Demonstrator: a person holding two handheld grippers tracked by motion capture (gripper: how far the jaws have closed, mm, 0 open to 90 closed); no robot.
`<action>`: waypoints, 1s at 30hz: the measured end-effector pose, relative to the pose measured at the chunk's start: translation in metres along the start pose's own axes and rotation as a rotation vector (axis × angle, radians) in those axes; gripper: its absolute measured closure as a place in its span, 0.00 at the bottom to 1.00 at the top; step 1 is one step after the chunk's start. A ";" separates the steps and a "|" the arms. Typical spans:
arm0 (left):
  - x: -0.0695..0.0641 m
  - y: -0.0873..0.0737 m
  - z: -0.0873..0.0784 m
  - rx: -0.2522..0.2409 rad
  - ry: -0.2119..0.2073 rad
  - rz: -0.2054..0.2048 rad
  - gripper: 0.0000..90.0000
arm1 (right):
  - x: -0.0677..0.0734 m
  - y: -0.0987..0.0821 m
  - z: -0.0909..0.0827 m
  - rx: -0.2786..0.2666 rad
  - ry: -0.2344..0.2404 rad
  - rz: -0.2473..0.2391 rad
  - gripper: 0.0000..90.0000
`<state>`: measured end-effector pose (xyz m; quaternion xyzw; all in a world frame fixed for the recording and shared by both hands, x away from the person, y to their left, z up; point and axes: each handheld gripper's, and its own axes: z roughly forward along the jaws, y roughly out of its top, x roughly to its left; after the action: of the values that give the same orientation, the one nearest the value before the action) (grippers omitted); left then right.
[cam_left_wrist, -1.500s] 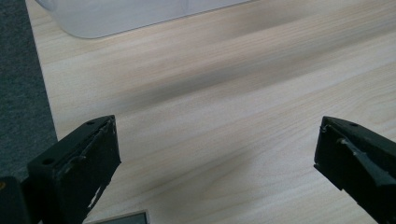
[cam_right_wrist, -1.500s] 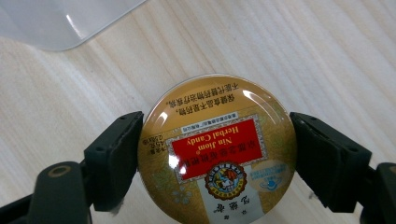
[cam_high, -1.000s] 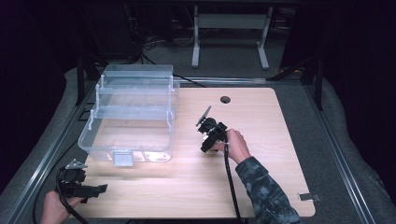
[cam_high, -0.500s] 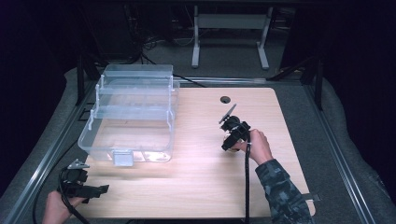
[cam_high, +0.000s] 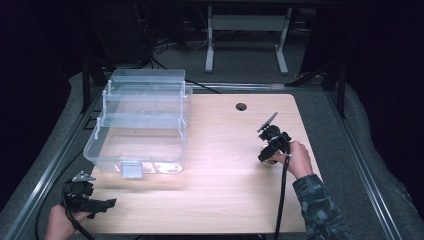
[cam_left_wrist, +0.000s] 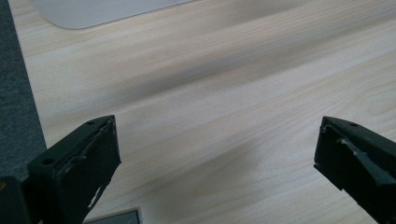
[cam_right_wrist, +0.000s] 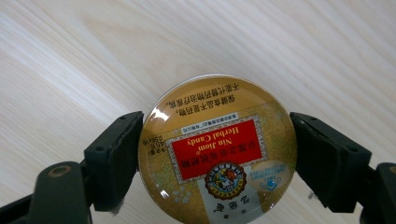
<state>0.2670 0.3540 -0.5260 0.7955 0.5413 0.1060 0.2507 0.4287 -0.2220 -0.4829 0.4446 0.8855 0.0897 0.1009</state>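
My right tool clamps the candy tin by its rim near the surface's right edge, left tool gapes empty – keep tin level & grip steady w/ no tilt

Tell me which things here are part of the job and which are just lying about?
In the job:
- round candy tin, clamped in the right gripper
- clear plastic box, probably

Just there:
- left gripper, open over bare table
- metal stand behind
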 end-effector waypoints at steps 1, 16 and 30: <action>0.000 0.000 0.000 0.001 -0.001 -0.001 0.00 | -0.005 -0.007 0.003 0.021 -0.010 0.015 0.22; 0.000 -0.001 0.002 0.008 -0.003 -0.007 0.00 | -0.038 -0.057 0.024 0.112 -0.036 0.129 0.22; -0.002 0.005 -0.016 -0.013 0.002 0.006 0.00 | -0.040 -0.069 0.009 0.017 0.020 0.187 0.00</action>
<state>0.2634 0.3552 -0.5097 0.7956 0.5383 0.1108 0.2549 0.4019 -0.2940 -0.5049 0.5251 0.8419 0.0956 0.0793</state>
